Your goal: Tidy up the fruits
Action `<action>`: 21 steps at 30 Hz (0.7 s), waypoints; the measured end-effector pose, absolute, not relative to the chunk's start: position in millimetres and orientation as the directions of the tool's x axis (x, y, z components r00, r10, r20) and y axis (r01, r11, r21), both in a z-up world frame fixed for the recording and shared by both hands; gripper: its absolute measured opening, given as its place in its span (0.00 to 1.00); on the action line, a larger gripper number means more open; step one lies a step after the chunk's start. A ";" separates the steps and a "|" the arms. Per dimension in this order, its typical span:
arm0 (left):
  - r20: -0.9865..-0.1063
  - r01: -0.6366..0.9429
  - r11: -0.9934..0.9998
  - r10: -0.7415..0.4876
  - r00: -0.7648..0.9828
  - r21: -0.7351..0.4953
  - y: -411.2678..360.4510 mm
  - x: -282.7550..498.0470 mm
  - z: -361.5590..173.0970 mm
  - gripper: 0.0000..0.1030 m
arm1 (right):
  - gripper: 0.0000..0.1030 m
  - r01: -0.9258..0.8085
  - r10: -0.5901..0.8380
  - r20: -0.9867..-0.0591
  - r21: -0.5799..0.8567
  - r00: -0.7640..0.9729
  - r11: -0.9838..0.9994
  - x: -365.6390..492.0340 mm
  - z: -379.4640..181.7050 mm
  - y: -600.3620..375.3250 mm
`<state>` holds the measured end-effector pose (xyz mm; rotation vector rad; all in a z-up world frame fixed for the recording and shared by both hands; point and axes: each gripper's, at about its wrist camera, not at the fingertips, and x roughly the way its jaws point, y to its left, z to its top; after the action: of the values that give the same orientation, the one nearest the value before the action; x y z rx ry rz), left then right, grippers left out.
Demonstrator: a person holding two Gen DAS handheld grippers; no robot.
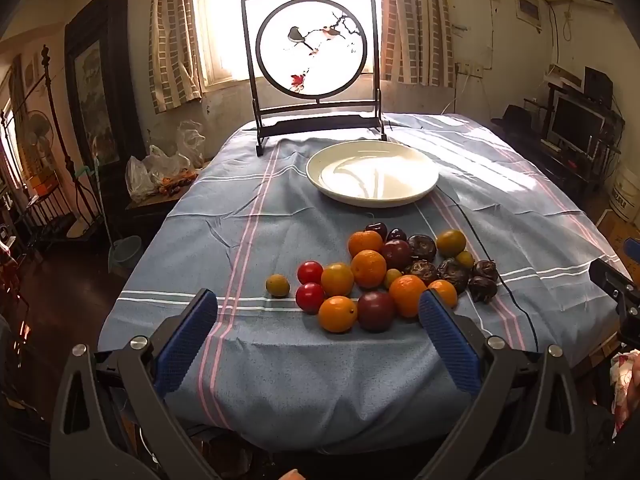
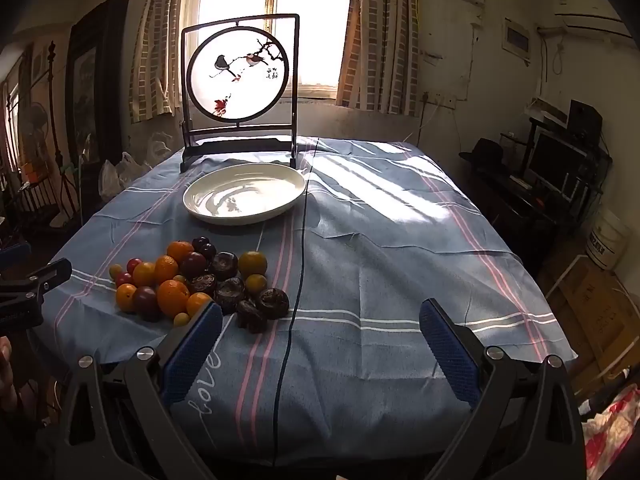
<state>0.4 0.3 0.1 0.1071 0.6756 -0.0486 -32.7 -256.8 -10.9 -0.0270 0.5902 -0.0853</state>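
A pile of fruit (image 1: 384,276) lies on the blue striped tablecloth: oranges, red tomatoes, dark plums, small yellow-green fruits and wrinkled dark brown fruits. It also shows in the right wrist view (image 2: 200,284). An empty white plate (image 1: 372,178) sits behind the pile, also seen from the right wrist (image 2: 244,194). My left gripper (image 1: 318,300) is open and empty, just in front of the pile near the table's front edge. My right gripper (image 2: 320,312) is open and empty, to the right of the pile.
A framed round bird painting on a dark stand (image 1: 312,68) stands at the table's far end behind the plate. A thin black cable (image 2: 298,264) runs along the cloth right of the fruit. A side table with plastic bags (image 1: 160,176) stands left of the table.
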 end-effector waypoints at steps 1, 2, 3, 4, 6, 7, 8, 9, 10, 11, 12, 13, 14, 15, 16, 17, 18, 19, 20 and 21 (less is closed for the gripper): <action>-0.625 0.081 0.993 -0.008 0.781 0.088 -0.4 0.5 0.1 0.96 | 0.96 0.073 -0.090 -0.555 -0.052 0.827 0.996 -32.7 -11.1 -256.3; -0.623 0.082 0.992 -0.006 0.782 0.093 -1.3 0.6 0.1 0.96 | 0.96 0.074 -0.090 -0.556 -0.051 0.827 0.996 -32.9 -11.3 -255.9; -0.621 0.084 0.992 -0.005 0.784 0.099 -2.2 0.7 0.0 0.96 | 0.96 0.074 -0.089 -0.556 -0.051 0.826 0.996 -33.1 -11.5 -255.4; -0.620 0.086 0.991 -0.004 0.785 0.102 -1.5 0.4 -0.6 0.96 | 0.96 0.073 -0.088 -0.559 -0.050 0.824 0.996 -32.6 -11.7 -255.1; -0.620 0.080 0.993 -0.006 0.785 0.091 0.6 -0.8 0.3 0.96 | 0.96 0.071 -0.087 -0.559 -0.050 0.824 0.996 -32.9 -12.1 -254.3; -0.618 0.077 0.993 -0.003 0.786 0.092 0.7 -0.9 0.2 0.96 | 0.96 0.070 -0.087 -0.559 -0.050 0.824 0.996 -33.1 -12.3 -253.9; -0.617 0.076 0.993 -0.002 0.787 0.094 -0.2 -1.1 0.1 0.96 | 0.96 0.070 -0.086 -0.560 -0.051 0.824 0.996 -33.3 -12.5 -253.5; -0.617 0.076 0.993 -0.001 0.787 0.094 -0.7 -1.3 0.0 0.96 | 0.96 0.069 -0.086 -0.560 -0.051 0.824 0.996 -33.6 -12.8 -253.3; -0.616 0.073 0.993 0.001 0.788 0.095 -1.0 -1.6 0.1 0.96 | 0.96 0.073 -0.090 -0.561 -0.053 0.823 0.996 -32.8 -12.8 -252.6; -0.616 0.073 0.993 0.001 0.788 0.095 -1.5 -2.0 0.0 0.96 | 0.96 0.073 -0.091 -0.561 -0.054 0.823 0.996 -32.9 -12.9 -252.7; -0.616 0.074 0.993 -0.001 0.787 0.094 0.5 -1.4 -0.5 0.96 | 0.96 0.074 -0.091 -0.561 -0.053 0.823 0.996 -32.8 -13.1 -253.1; -0.616 0.073 0.993 0.000 0.787 0.094 0.1 -1.4 -0.6 0.96 | 0.96 0.075 -0.092 -0.561 -0.053 0.822 0.996 -32.7 -13.2 -253.6; -0.616 0.073 0.993 0.001 0.788 0.095 0.0 -1.4 -0.7 0.96 | 0.96 0.077 -0.093 -0.561 -0.052 0.822 0.996 -32.7 -13.4 -254.3; -0.617 0.072 0.993 0.001 0.787 0.093 4.8 -1.9 0.3 0.96 | 0.96 0.078 -0.093 -0.562 -0.052 0.822 0.996 -32.7 -13.5 -255.1; -0.616 0.071 0.993 0.002 0.788 0.094 5.3 -2.2 -0.1 0.96 | 0.96 0.079 -0.094 -0.562 -0.051 0.822 0.996 -32.7 -13.6 -256.0; -0.616 0.070 0.993 0.002 0.787 0.093 6.6 -2.2 -0.7 0.96 | 0.96 0.074 -0.093 -0.561 -0.056 0.823 0.996 -33.5 -14.0 -252.6; -0.617 0.070 0.993 0.002 0.787 0.092 7.0 -2.3 -0.9 0.96 | 0.96 0.074 -0.093 -0.561 -0.057 0.822 0.996 -33.6 -14.1 -252.5; -0.617 0.070 0.993 0.001 0.787 0.091 6.9 -2.2 -1.0 0.96 | 0.96 0.075 -0.094 -0.560 -0.057 0.823 0.996 -33.6 -14.3 -252.6; -0.616 0.071 0.993 0.000 0.788 0.090 7.2 -2.5 -1.2 0.96 | 0.96 0.075 -0.095 -0.560 -0.059 0.823 0.995 -33.9 -11.8 -254.6; -0.616 0.071 0.993 0.001 0.788 0.091 6.7 -2.0 -0.9 0.96 | 0.96 0.077 -0.098 -0.559 -0.062 0.823 0.995 -34.5 -10.2 -254.4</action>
<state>-2.0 6.7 -0.9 0.1116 0.6633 -0.0378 -34.5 -254.4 -10.2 -0.0374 0.5963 -0.0931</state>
